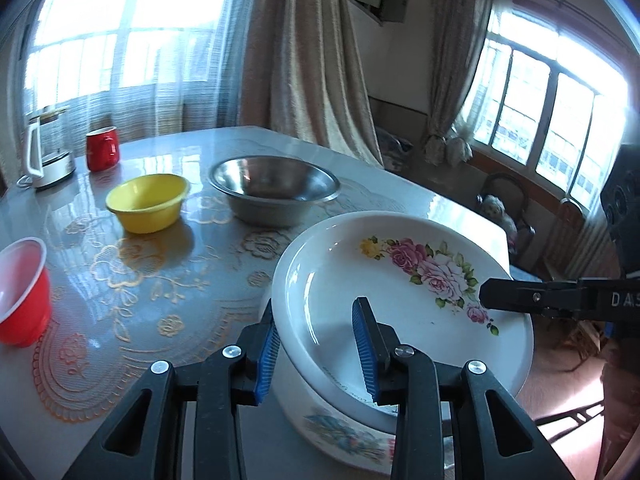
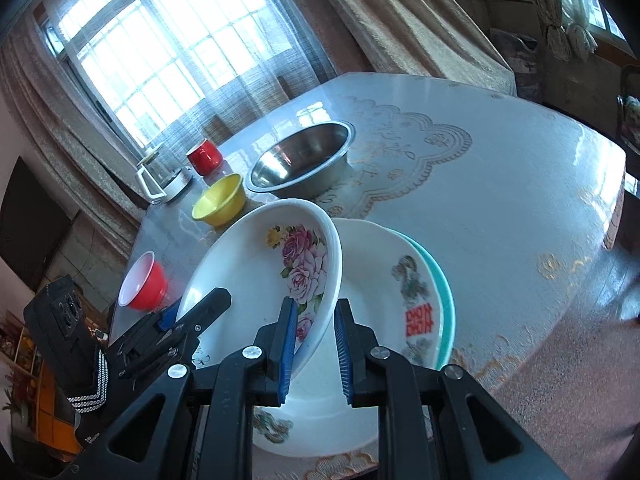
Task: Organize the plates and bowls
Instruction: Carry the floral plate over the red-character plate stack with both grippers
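The right gripper (image 2: 314, 340) has its fingers clamped on the rim of the rose-patterned bowl (image 2: 256, 276), tilted over a white plate (image 2: 372, 280) near the tabletop's (image 2: 500, 208) near edge. The left gripper (image 1: 316, 344) straddles the bowl's opposite rim, fingers parted. Farther: yellow bowl (image 1: 148, 200), steel bowl (image 1: 276, 188).

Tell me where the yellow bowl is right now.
The yellow bowl sits on the table, left of the steel bowl and in front of the red mug, in the left wrist view.
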